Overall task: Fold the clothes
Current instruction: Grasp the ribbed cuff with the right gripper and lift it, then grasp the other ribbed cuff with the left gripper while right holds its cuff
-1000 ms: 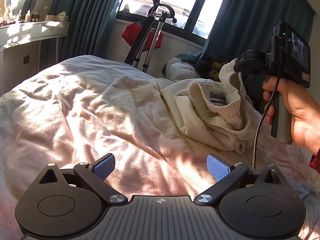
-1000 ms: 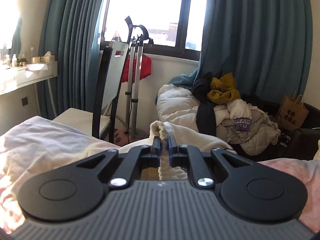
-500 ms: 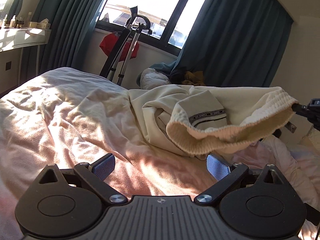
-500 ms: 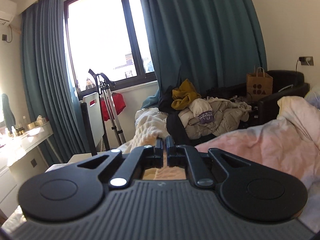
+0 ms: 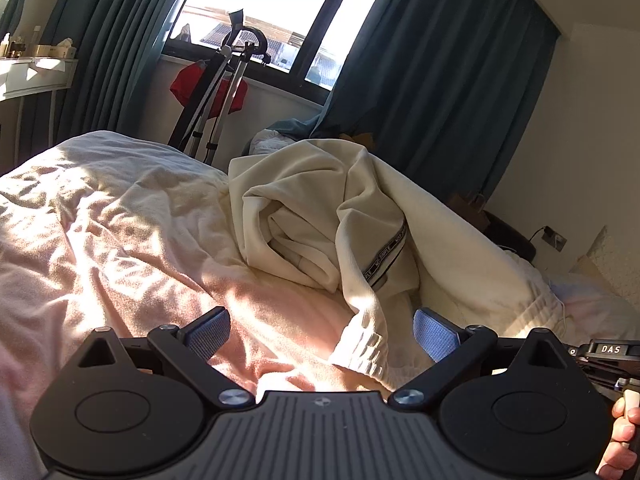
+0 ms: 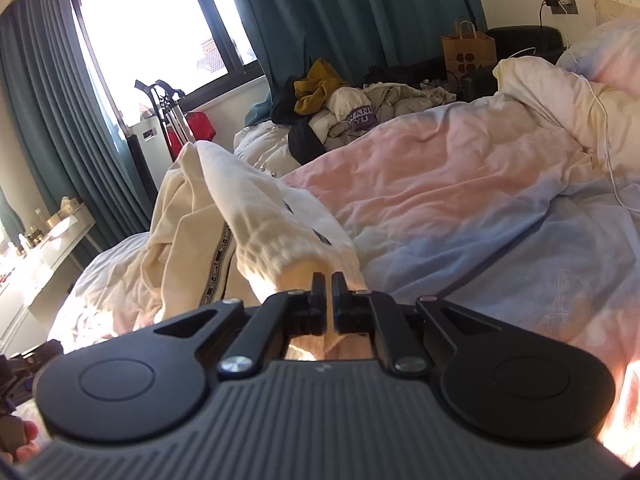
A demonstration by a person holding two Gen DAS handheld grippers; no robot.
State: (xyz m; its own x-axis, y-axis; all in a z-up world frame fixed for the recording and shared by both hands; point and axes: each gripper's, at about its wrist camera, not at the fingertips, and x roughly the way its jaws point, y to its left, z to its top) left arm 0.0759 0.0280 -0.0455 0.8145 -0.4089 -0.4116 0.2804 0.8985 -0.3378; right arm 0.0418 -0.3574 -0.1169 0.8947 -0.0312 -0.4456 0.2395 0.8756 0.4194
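The cream garment (image 5: 320, 216) lies crumpled on the bed's pink duvet (image 5: 120, 240), its ribbed waistband stretched toward the near side. The right tongs (image 6: 328, 280) are pressed together, pinching that waistband. The left tongs (image 5: 320, 332) hang spread over the duvet, the ribbed edge lying loose between them. Teal curtains (image 5: 440, 80) frame the far window.

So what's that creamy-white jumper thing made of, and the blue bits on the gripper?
The cream garment looks like soft knitted cotton or fleece: matte, thick, floppy folds, with a ribbed stretchy hem and a woven printed tape along it. The blue pads on the open left gripper look like textured rubber or woven grip fabric, going by the fine grid pattern; I can't tell which.
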